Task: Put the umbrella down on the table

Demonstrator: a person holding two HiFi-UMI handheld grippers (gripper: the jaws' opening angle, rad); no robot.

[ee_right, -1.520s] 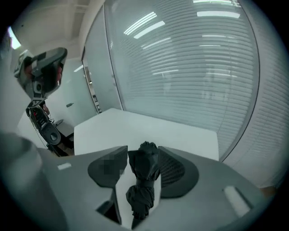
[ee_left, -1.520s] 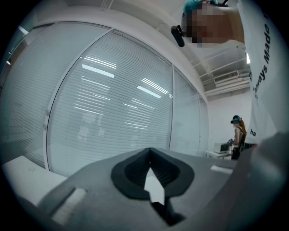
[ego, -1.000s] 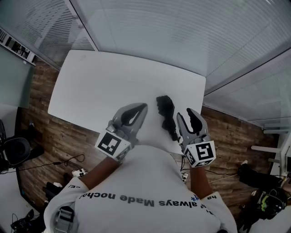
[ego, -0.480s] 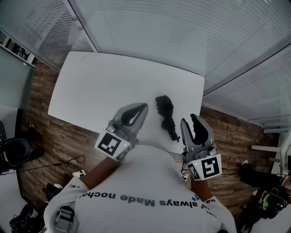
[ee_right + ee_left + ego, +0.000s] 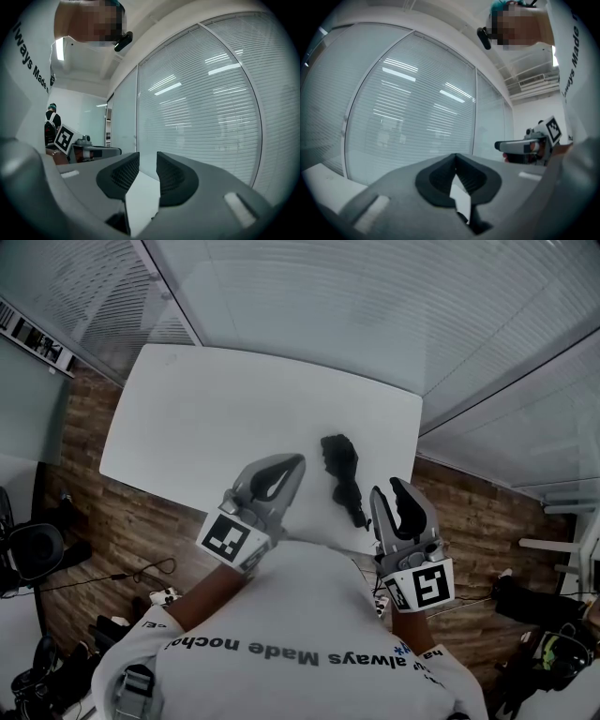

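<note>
The black folded fabric umbrella (image 5: 342, 474) lies on the white table (image 5: 216, 418) — so the left gripper (image 5: 296, 461), pinched together, and the right gripper (image 5: 390, 487), its jaws just closed, hold nothing.

Umbrella (image 5: 341, 471) — black, compact type, folded shut. It lies flat on the table (image 5: 225, 418), with its full length resting on the top.

Pose: long axis runs from far to near in the head view, slanting slightly toward the right. The bulkier bunched canopy end is at the far side; the slimmer handle end points at the near edge and stops just short of it (strap or clasp detail too small to make out).

Location: right-hand part of the tabletop, close to the near right corner.

Table — white, plain top, rounded corners; the umbrella's dark shape stands out sharply against it.
</note>
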